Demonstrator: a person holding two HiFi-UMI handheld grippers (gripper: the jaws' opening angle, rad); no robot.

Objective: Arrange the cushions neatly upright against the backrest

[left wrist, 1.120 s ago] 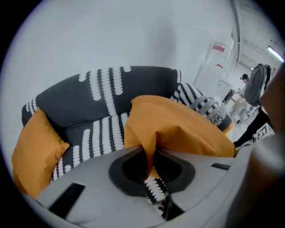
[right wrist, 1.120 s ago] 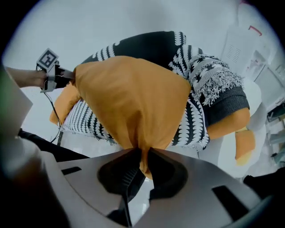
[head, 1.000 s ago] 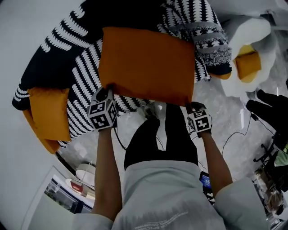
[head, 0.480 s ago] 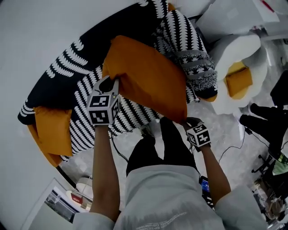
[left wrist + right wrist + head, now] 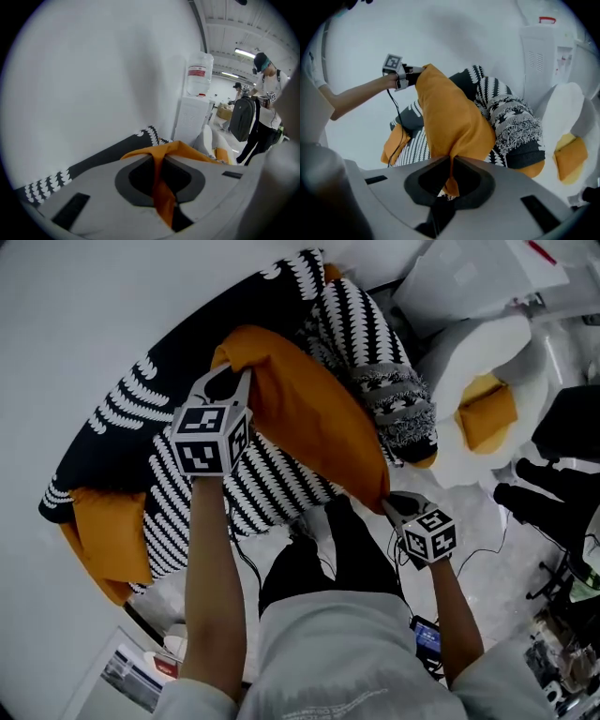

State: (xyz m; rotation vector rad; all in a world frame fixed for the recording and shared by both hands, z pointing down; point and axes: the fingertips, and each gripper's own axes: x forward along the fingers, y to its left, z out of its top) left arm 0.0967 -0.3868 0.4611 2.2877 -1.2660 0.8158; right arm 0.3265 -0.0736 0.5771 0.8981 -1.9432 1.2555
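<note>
Both grippers pinch one orange cushion: the left gripper clamps its far corner, and the right gripper, jaws just tightened on fabric, its near corner. Its long axis spans them. The backrest lies just beyond the left.

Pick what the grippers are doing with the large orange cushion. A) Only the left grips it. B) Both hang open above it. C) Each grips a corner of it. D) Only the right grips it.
C: the left gripper and the right gripper each pinch orange fabric of the cushion at separate corners; the right jaws have just been closing on it.
</note>
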